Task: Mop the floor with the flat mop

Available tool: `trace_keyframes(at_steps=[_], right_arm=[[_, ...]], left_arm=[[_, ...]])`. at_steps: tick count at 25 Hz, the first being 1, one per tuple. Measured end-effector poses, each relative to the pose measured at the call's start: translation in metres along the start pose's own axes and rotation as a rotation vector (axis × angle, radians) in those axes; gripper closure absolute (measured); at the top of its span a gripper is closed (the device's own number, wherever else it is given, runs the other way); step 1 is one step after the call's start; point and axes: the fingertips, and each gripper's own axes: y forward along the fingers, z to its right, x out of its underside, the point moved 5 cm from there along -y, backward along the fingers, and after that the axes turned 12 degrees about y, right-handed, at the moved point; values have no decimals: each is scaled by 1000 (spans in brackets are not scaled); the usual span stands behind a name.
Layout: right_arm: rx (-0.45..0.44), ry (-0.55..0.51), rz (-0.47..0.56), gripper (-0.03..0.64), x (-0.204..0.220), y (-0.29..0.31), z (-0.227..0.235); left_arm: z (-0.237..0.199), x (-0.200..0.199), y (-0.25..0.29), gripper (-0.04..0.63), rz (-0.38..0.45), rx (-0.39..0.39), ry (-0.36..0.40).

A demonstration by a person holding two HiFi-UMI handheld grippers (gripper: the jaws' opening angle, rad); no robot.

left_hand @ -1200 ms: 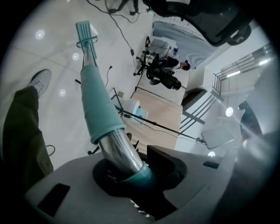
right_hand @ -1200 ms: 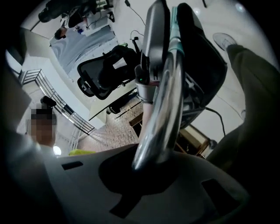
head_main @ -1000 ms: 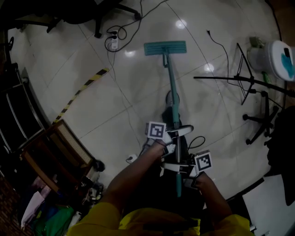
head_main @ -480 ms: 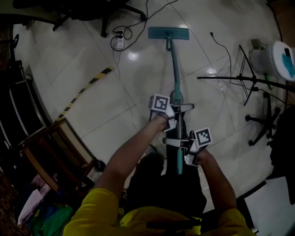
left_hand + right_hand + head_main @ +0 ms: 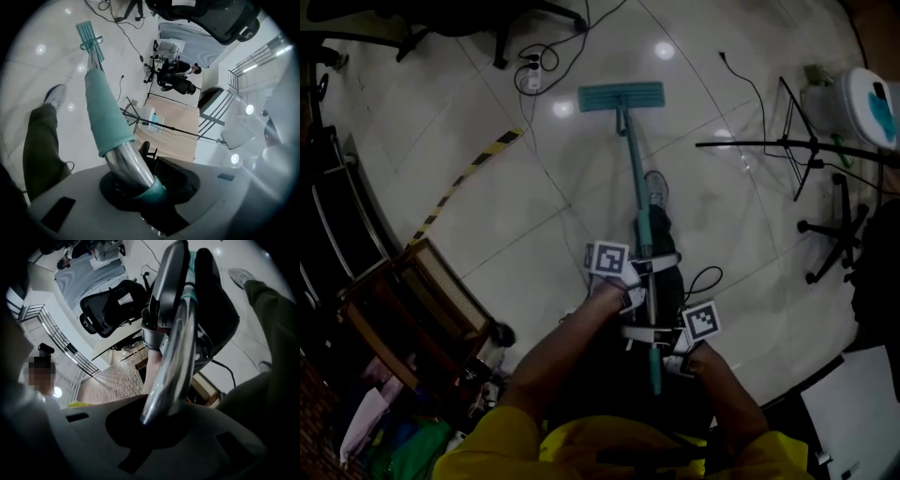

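Observation:
In the head view the flat mop's teal head lies flat on the glossy tile floor, far from me. Its handle slants back toward my body. My left gripper holds the handle higher up the picture, and my right gripper holds it near the end. In the left gripper view the teal sleeve and bare metal of the handle run between the jaws; those jaws are opening slightly but still clasp it. The chrome handle also sits clamped between the jaws in the right gripper view.
My shoe and dark trouser leg stand just right of the handle. A power strip with cables lies left of the mop head. Yellow-black tape crosses the floor at left. A wooden frame sits at lower left, a black stand and white tub at right.
The mop head slid away from me, then came back and a little to the left. Both grippers went forward with the handle and then drew back toward my body.

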Motion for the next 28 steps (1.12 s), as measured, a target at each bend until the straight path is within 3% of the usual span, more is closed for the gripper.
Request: trace_keyframes(at_steps=[2,5,8,10,12,15,17,18,22,25,26,28], right_arm=[[11,-38,19,614,-50,-4,-4],[28,-71,33,614,-117,2,-8],[-28,-39,59,614,-129,13,-12],[-105,-30,65,614,-99,18,-19],[-139,-18,61,615,-47,29,-25],[-122,91,62,614,45,50,-20],[-73,122,65,614,83,58,-8],[-42,105,72,614,85,59,0],[-12,-3,142,615,32,47,14],[0,-90,173,615,-41,23,2],[3,-100,177,615,-67,15,-2],[-1,-86,181,615,-113,4,-10]], left_arm=[[-11,-47,11,477,3,12,-7],[-33,-114,25,482,-50,55,105],[-45,-133,29,487,-114,82,183],[-41,-111,19,509,-115,52,199],[-24,-65,3,511,-130,23,177],[22,26,-19,509,-150,127,9],[32,71,-31,509,-183,113,-77],[30,79,-31,507,-190,114,-81],[-2,36,-15,502,-248,75,90],[-10,-27,14,502,-249,56,-12],[-15,-52,26,501,-254,51,-5],[-30,-100,49,502,-271,32,80]])
